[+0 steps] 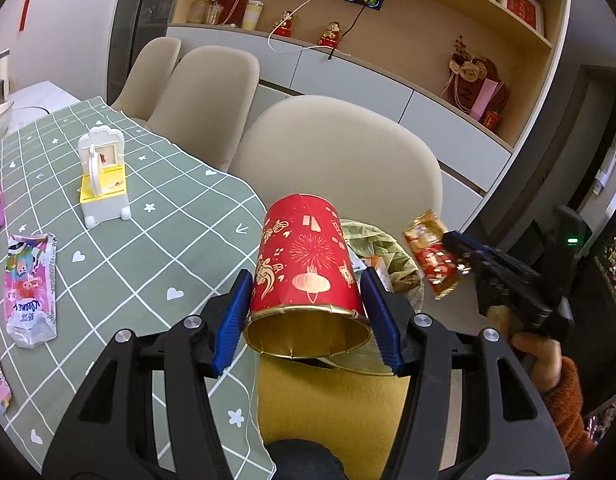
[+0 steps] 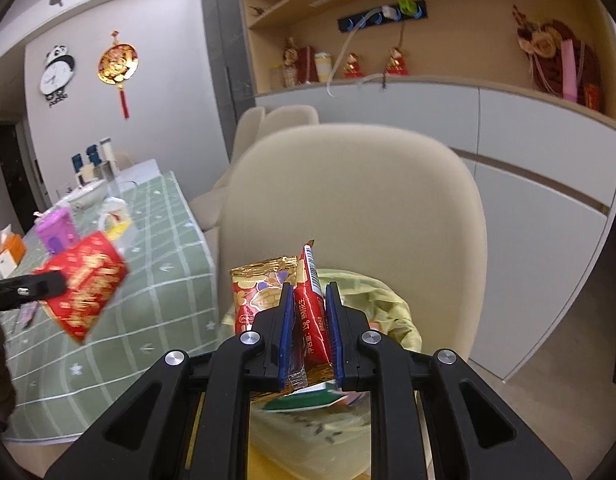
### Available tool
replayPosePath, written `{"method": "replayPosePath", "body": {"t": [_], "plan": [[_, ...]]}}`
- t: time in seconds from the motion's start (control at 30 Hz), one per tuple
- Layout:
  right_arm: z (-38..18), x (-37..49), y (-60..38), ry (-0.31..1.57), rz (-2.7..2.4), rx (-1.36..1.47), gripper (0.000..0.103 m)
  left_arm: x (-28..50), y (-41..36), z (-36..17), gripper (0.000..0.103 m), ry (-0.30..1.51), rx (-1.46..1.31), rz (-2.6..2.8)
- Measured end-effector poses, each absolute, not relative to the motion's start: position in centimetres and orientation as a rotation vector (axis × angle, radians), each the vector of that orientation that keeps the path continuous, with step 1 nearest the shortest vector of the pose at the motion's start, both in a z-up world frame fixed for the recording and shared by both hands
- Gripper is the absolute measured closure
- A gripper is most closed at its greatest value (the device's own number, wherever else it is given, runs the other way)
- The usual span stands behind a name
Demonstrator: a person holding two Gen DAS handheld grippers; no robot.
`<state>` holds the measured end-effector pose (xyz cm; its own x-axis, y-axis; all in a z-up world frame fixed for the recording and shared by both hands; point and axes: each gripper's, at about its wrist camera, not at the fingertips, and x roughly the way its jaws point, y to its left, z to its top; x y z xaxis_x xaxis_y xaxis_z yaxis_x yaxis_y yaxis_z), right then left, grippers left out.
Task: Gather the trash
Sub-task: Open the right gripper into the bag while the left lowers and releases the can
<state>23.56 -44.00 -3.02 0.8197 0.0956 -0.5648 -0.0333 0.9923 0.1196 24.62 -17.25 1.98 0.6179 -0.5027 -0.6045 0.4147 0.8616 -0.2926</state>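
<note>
My left gripper (image 1: 306, 292) is shut on a red paper cup (image 1: 306, 268) with gold prints and a gold inside, held on its side past the table's edge. The cup shows blurred in the right wrist view (image 2: 86, 288). My right gripper (image 2: 309, 312) is shut on a red and gold snack wrapper (image 2: 308, 304), held above a bin lined with a pale green bag (image 2: 391, 312). In the left wrist view the wrapper (image 1: 427, 256) and right gripper (image 1: 463, 252) hang right of the bin bag (image 1: 383, 244).
A green checked tablecloth (image 1: 148, 248) covers the table. On it lie a crumpled pink and white wrapper (image 1: 30, 288) and a white and yellow toy box (image 1: 102, 176). Beige chairs (image 1: 339, 152) stand behind the bin. A purple box (image 2: 56, 232) sits farther back.
</note>
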Motion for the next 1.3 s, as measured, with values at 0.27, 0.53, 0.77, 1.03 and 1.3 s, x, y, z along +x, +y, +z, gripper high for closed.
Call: {"method": "replayPosePath", "body": {"t": [0.27,0.53,0.77,1.03,1.3], "plan": [[-10.3,28.9,-43.5,0.798,0.098,0.106,0.086,26.1,-18.1,1.0,0.05,0.756,-0.13,-0.547],[-15.0,31.3,-42.1,0.961,0.093,-0.017,0.086,26.7,-18.7,0.4,0.05,0.775,-0.136,-0.555],[-14.6,31.2,-42.4,0.944,0.103,0.036,0.086,27.0,-18.7,0.3,0.05,0.78,-0.134,-0.556],[-10.4,28.7,-44.8,0.783,0.122,0.104,0.07,27.4,-20.2,0.3,0.05,0.773,-0.117,-0.583],[-6.8,25.8,-46.6,0.674,0.003,0.049,0.07,29.7,-25.6,-1.6,0.05,0.804,-0.073,-0.667]]}}
